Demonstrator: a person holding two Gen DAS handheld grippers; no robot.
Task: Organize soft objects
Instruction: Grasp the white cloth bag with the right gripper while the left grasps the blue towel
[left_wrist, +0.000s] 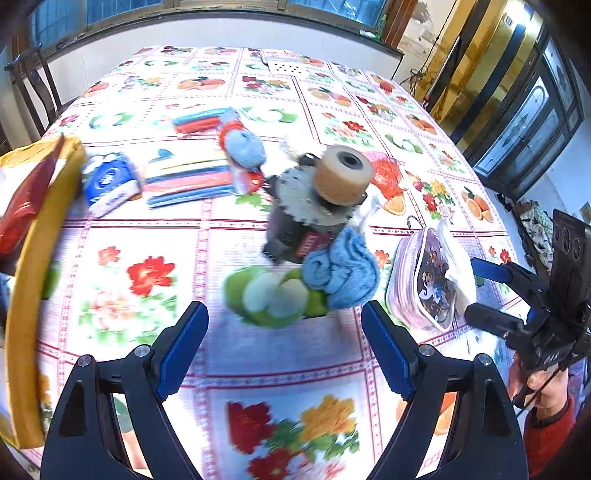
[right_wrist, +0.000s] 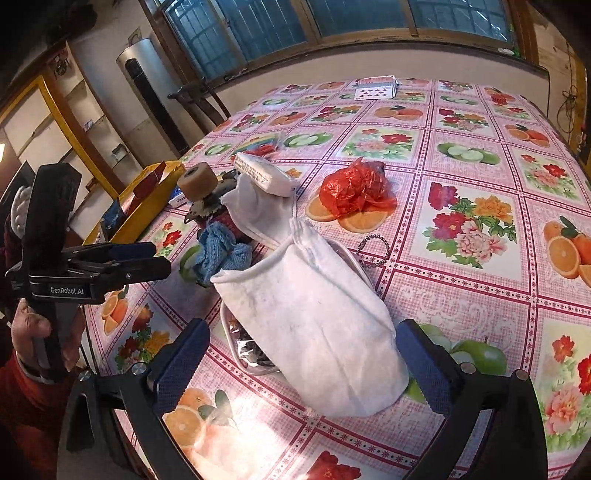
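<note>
A white cloth (right_wrist: 314, 325) lies draped over a pink pencil case (left_wrist: 417, 284), whose clear end shows at its left side (right_wrist: 247, 350). My right gripper (right_wrist: 303, 369) is open, its pads either side of the cloth's near end without squeezing it. A crumpled blue cloth (left_wrist: 343, 273) rests against a dark tape dispenser (left_wrist: 332, 192). Just short of the blue cloth, my left gripper (left_wrist: 286, 350) hangs open and holds nothing. The left gripper (right_wrist: 155, 260) also shows in the right wrist view beside the blue cloth (right_wrist: 221, 254). The right gripper (left_wrist: 470, 288) shows in the left wrist view.
A yellow box (left_wrist: 33, 258) stands at the table's left edge. Striped cloth packs (left_wrist: 188, 177), a blue tissue pack (left_wrist: 107, 184), a blue-and-red soft item (left_wrist: 243, 147) and a red plastic bag (right_wrist: 354, 192) lie farther back. A white pack (right_wrist: 262, 173), bead chain (right_wrist: 373, 247) and playing cards (right_wrist: 376, 88) also lie there.
</note>
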